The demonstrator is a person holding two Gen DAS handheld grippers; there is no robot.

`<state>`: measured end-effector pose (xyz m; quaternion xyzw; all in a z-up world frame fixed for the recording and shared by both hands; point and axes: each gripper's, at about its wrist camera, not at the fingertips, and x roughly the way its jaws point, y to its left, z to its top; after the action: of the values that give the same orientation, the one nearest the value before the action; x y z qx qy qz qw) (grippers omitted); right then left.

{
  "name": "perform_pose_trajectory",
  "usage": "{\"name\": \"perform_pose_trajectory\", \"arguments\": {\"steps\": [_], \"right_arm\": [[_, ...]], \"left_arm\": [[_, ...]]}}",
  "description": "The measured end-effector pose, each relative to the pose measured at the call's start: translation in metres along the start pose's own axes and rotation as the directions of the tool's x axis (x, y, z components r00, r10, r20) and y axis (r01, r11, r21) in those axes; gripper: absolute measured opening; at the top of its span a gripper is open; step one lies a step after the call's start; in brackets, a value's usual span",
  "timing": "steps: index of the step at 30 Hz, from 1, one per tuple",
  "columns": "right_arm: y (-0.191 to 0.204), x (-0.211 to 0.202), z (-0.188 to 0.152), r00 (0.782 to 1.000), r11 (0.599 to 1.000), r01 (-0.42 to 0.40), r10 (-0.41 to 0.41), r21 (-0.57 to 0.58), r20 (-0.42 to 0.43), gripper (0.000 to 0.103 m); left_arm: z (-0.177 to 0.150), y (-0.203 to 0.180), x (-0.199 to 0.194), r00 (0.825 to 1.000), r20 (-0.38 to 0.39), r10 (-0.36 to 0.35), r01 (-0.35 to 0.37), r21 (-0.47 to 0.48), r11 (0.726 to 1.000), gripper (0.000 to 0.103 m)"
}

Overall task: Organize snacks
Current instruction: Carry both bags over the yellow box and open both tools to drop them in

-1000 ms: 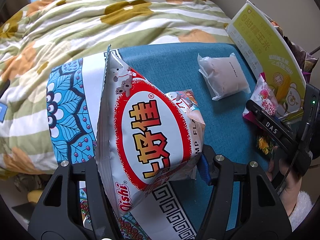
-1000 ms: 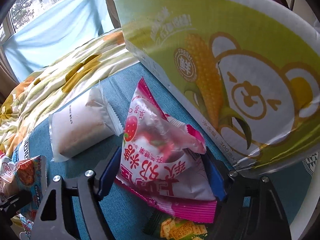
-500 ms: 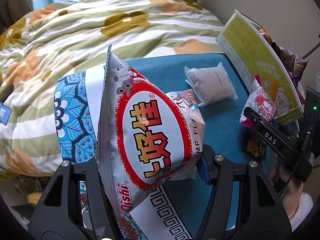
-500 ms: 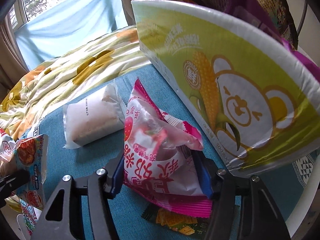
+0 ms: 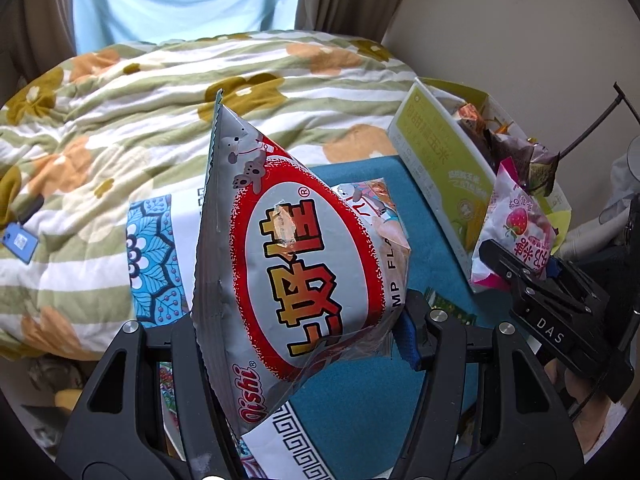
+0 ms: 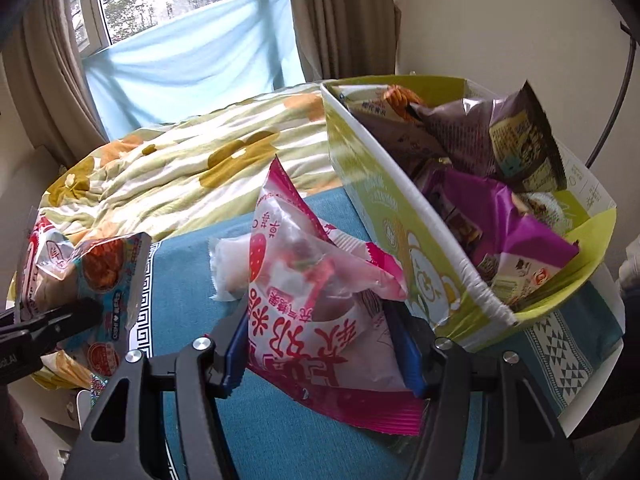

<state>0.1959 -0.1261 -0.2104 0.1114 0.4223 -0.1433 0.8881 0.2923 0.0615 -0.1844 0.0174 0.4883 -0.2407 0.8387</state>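
My left gripper (image 5: 304, 332) is shut on a silver and red Oishi chip bag (image 5: 296, 264) and holds it above the teal cloth (image 5: 372, 412). A smaller blue snack pack (image 5: 372, 200) sits behind it in the same grip. My right gripper (image 6: 320, 340) is shut on a pink strawberry snack bag (image 6: 316, 292), lifted beside the green corn box (image 6: 404, 216). That bag also shows in the left wrist view (image 5: 516, 228), level with the box's rim (image 5: 444, 132). The box holds several purple and brown snack bags (image 6: 500, 216).
A clear-wrapped white bun (image 6: 232, 268) lies on the teal cloth behind the pink bag. A small green cracker packet (image 5: 448, 308) lies on the cloth. A flowered quilt (image 5: 140, 120) covers the bed behind. A wall (image 6: 500, 20) stands right of the box.
Both grippers have risen with their bags. The pink bag has come up from the cloth to the height of the box's rim, and the box's contents have come into view.
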Motion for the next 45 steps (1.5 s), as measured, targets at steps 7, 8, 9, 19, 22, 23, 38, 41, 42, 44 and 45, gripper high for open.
{"name": "perform_pose_trajectory", "arguments": {"steps": [7, 8, 9, 19, 22, 23, 38, 41, 42, 44, 45], "right_arm": [[-0.03, -0.052, 0.02, 0.994, 0.992, -0.103, 0.105, -0.07, 0.035, 0.057], [-0.037, -0.058, 0.022, 0.992, 0.99, -0.118, 0.122, -0.083, 0.037, 0.057], [-0.045, -0.065, 0.024, 0.991, 0.987, -0.126, 0.13, -0.096, 0.043, 0.057], [-0.157, -0.096, 0.067, 0.985, 0.98, -0.127, 0.143, -0.153, 0.098, 0.057], [-0.19, -0.096, 0.082, 0.982, 0.978, -0.133, 0.151, -0.159, 0.111, 0.057], [-0.199, -0.094, 0.087, 0.981, 0.977, -0.138, 0.157, -0.159, 0.111, 0.057], [-0.25, -0.046, 0.163, 0.98, 0.966, -0.172, 0.188, -0.194, 0.068, 0.057], [-0.254, -0.031, 0.171, 0.983, 0.971, -0.161, 0.173, -0.175, 0.054, 0.057], [-0.254, -0.027, 0.173, 0.984, 0.973, -0.161, 0.171, -0.167, 0.047, 0.057], [-0.254, -0.019, 0.174, 0.986, 0.975, -0.16, 0.166, -0.157, 0.031, 0.057], [-0.254, -0.017, 0.174, 0.986, 0.975, -0.156, 0.162, -0.156, 0.024, 0.057]], "left_arm": [[0.017, -0.068, -0.033, 0.996, 0.086, -0.001, 0.003, -0.025, 1.0, 0.057], [0.02, -0.081, -0.036, 0.995, 0.098, -0.002, 0.005, -0.029, 1.0, 0.057], [0.022, -0.095, -0.038, 0.994, 0.107, -0.007, 0.011, -0.033, 0.999, 0.057], [0.061, -0.238, -0.016, 0.985, 0.169, -0.035, 0.033, 0.018, 0.999, 0.057], [0.082, -0.271, -0.003, 0.983, 0.179, -0.044, 0.041, 0.021, 0.999, 0.057], [0.09, -0.282, 0.003, 0.982, 0.182, -0.041, 0.037, 0.023, 0.999, 0.057], [0.196, -0.32, 0.111, 0.996, 0.084, -0.016, 0.012, 0.043, 0.999, 0.083], [0.199, -0.314, 0.117, 0.995, 0.097, 0.005, -0.008, 0.032, 0.999, 0.102], [0.199, -0.311, 0.118, 0.996, 0.093, -0.005, 0.003, 0.024, 1.0, 0.102], [0.194, -0.303, 0.116, 0.996, 0.084, 0.002, -0.003, 0.006, 1.0, 0.102], [0.191, -0.298, 0.114, 0.997, 0.082, 0.007, -0.006, -0.005, 1.0, 0.102]]}}
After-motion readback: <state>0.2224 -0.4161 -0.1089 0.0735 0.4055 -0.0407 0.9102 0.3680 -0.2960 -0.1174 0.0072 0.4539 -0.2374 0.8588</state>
